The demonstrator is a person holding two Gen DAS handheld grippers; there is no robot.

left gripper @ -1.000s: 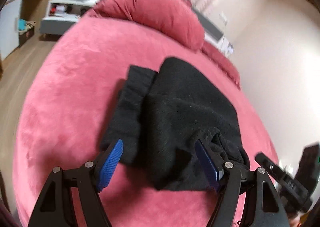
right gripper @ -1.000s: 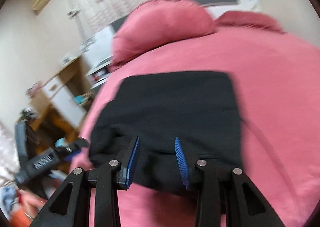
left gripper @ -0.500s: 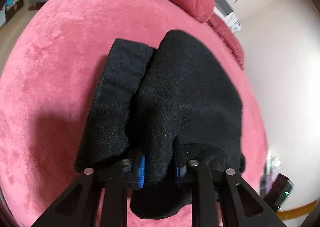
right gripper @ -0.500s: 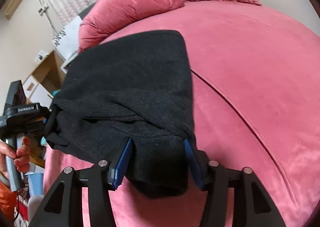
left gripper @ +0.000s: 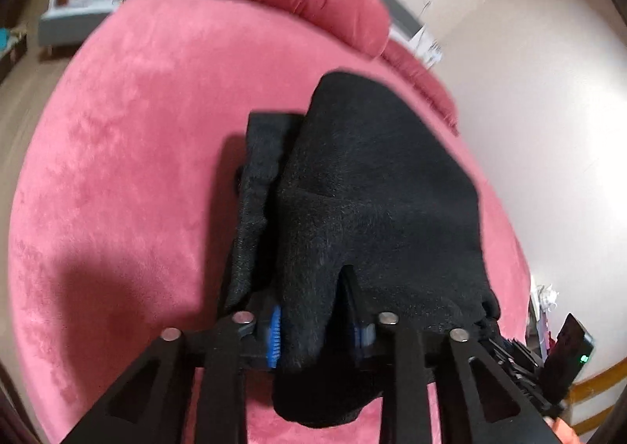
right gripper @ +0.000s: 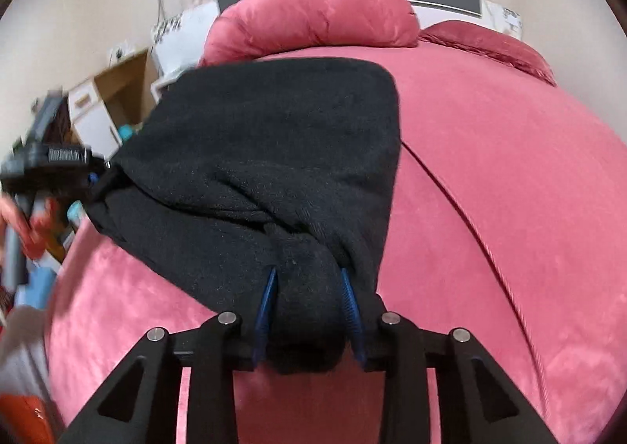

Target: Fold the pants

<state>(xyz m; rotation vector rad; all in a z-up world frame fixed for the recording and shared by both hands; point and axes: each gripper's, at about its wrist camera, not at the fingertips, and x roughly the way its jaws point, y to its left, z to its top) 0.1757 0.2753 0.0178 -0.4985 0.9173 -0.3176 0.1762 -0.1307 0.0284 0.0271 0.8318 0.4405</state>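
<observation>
The left gripper [left gripper: 315, 330] has its jaws closed on a near corner of the black pants [left gripper: 372, 201]. The right gripper [right gripper: 307, 310] clamps the other near corner. Ahead of both jaws, the pants hang over the pink bed [right gripper: 509, 189].

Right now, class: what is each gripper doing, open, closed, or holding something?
Left gripper: closed on the near edge of the black pants.
Right gripper: closed on the same pants.
</observation>
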